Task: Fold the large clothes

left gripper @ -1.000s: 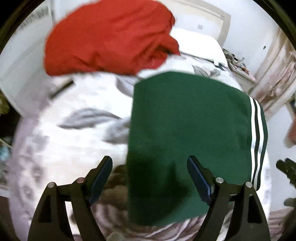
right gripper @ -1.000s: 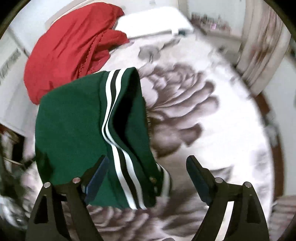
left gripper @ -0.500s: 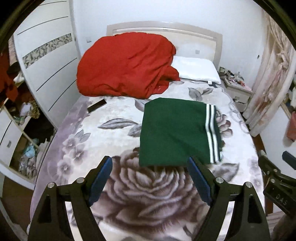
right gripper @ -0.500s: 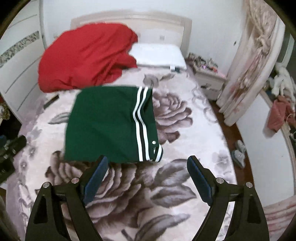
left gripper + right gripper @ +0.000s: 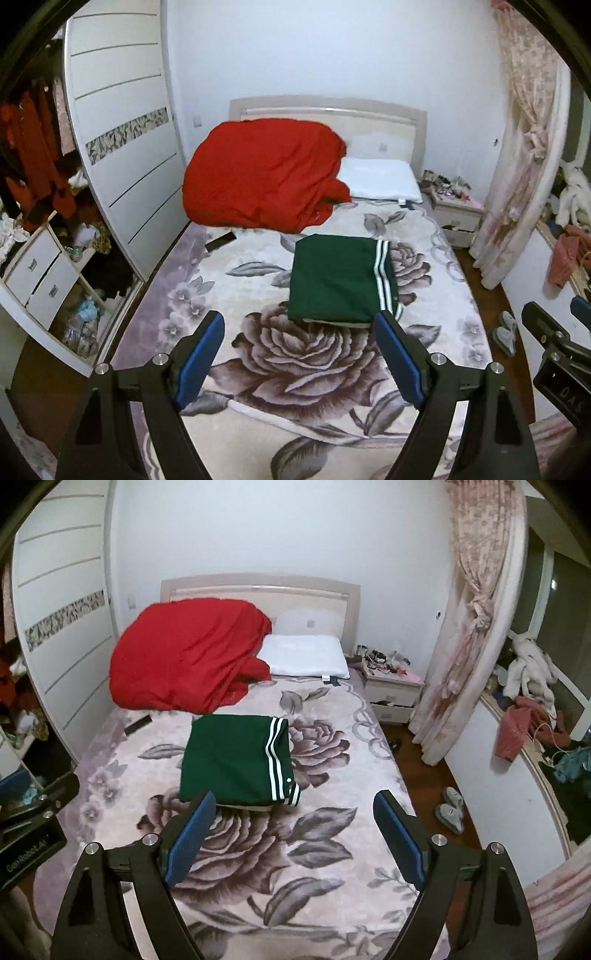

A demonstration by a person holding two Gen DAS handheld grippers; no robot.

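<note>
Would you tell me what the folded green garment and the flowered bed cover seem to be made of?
Green garment: looks like matte knit sportswear fabric, judging by its dull surface and woven-in white stripes. Bed cover: probably plush fleece, since its printed roses look soft-edged and slightly fuzzy.

A folded green garment (image 5: 340, 278) lies flat on the flowered blanket (image 5: 295, 369), apart from the left gripper (image 5: 299, 354), whose jaws stand wide and empty. A red quilt (image 5: 264, 175) is heaped by the pillow (image 5: 382, 180).

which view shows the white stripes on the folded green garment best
The right wrist view. The folded green garment lies clear of the fingers there, its white stripes running unbroken to the snap-buttoned hem. In the left wrist view the stripes sit farther off, and a finger hides their lower end.
</note>
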